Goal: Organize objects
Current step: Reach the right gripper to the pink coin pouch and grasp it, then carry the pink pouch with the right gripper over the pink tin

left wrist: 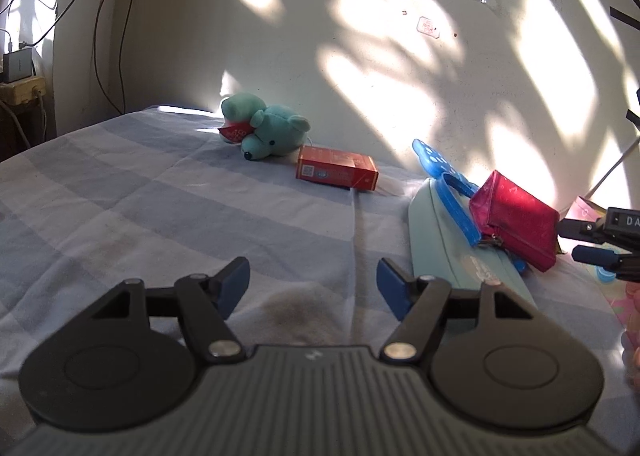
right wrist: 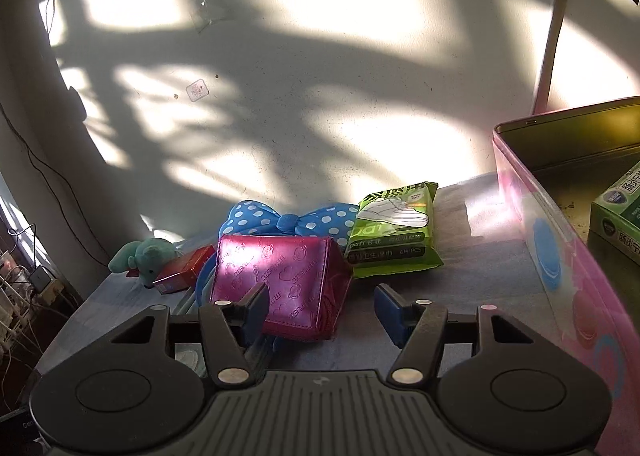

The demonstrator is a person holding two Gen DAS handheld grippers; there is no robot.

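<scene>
Here the right claw (right wrist: 320, 308) stands apart, empty, its left pad beside the magenta purse (right wrist: 280, 284) on the bed (right wrist: 460, 256) — best to centre over it before closing (its embossed lettering is unreadable). The left claw (left wrist: 312, 288) is apart, empty. Farther back, the green wipes pack (right wrist: 394, 232) reads "6 PCS"; the pink tin (right wrist: 560, 240) waits right.

On the striped bed lie a teal plush bear (left wrist: 267, 131), red box (left wrist: 337, 172), magenta purse (right wrist: 280, 280) atop a blue polka-dot bow (right wrist: 288, 221), and green wipes pack (right wrist: 394, 234).
</scene>
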